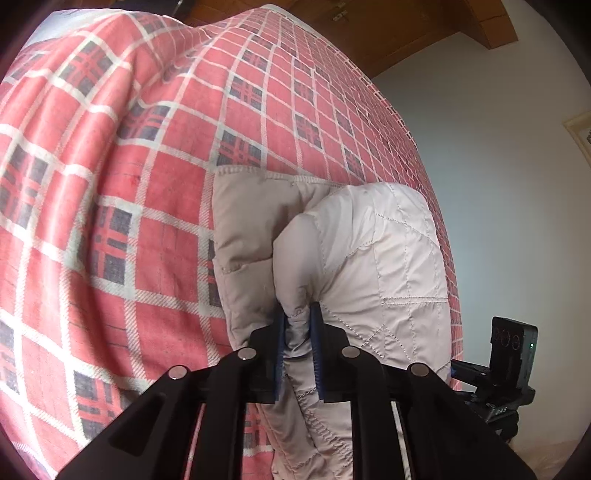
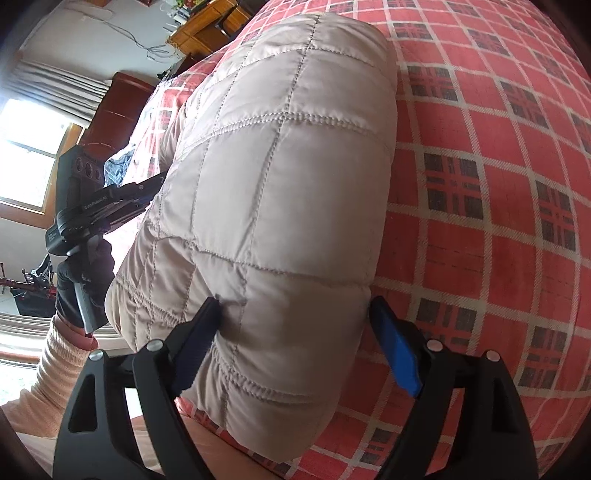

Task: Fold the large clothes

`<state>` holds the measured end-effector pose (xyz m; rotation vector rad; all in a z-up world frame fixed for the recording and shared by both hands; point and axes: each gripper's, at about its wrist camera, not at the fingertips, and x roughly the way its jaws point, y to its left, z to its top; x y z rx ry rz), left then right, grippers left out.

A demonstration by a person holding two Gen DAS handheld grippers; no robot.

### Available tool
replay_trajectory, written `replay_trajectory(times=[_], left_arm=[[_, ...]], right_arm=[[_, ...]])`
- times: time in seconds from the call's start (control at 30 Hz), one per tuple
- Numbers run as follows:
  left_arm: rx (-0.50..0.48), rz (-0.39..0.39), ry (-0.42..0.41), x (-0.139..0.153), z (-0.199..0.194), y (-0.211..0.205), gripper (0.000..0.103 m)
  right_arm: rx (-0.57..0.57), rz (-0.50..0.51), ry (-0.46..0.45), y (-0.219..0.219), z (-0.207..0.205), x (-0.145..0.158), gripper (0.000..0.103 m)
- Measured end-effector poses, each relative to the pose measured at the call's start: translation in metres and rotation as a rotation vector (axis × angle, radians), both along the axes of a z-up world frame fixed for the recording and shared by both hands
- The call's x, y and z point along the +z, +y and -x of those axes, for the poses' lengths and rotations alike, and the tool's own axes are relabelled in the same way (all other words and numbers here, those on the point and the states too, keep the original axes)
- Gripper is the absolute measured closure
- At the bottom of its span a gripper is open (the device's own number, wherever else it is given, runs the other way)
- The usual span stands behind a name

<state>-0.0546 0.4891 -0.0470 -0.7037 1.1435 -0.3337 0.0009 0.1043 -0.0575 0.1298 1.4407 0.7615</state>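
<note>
- One puffy quilted jacket [image 2: 280,177], pale beige, lies on a bed. It is already doubled into a thick bundle, so I think the folding is well along.
- Its near edge sticks out toward the grippers, which makes it easy to grab from this side.
- The left gripper [image 1: 299,325] is clamped tight on a bunched bit of the jacket's edge. The cloth squeezes up between the blue pads [image 1: 317,332]. I think this hold is there to lift or pull that end over.
- The right gripper [image 2: 295,314] has its jaws spread wide, one on each side of the fat fold. The left pad touches the cloth. The other sits just beside it. It is not pinching yet, and looks ready to close.
- A gloved hand [image 2: 85,280] with a pale knit sleeve [image 2: 59,354] holds the left tool.
- Under it all is a red checked blanket [image 2: 480,221], flat and soft, good for folding.
- Past the bed are a wooden desk [image 2: 199,27] and a bright window [image 2: 33,147].
</note>
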Motion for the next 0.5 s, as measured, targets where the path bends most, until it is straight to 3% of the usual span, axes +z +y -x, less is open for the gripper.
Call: replay_trajectory(times=[0.07, 0.17, 0.27, 0.5], left_arm=[[0.019, -0.013, -0.003, 0.01, -0.001, 0.001, 0.078], [0.035, 0.007, -0.021, 0.022, 0.012, 0.008, 0.052], [0.042, 0.028, -0.005, 0.024, 0.024, 0.015, 0.042], [0.067, 0.107, 0.015, 0.006, 0.042, 0.025, 0.038]], right_arm=[[-0.006, -0.01, -0.01, -0.007, -0.001, 0.003, 0.021], [-0.037, -0.051, -0.013, -0.019, -0.004, 0.012, 0.022], [-0.074, -0.122, 0.007, -0.035, -0.015, 0.019, 0.022], [-0.116, -0.199, 0.047, -0.059, -0.037, 0.016, 0.022]])
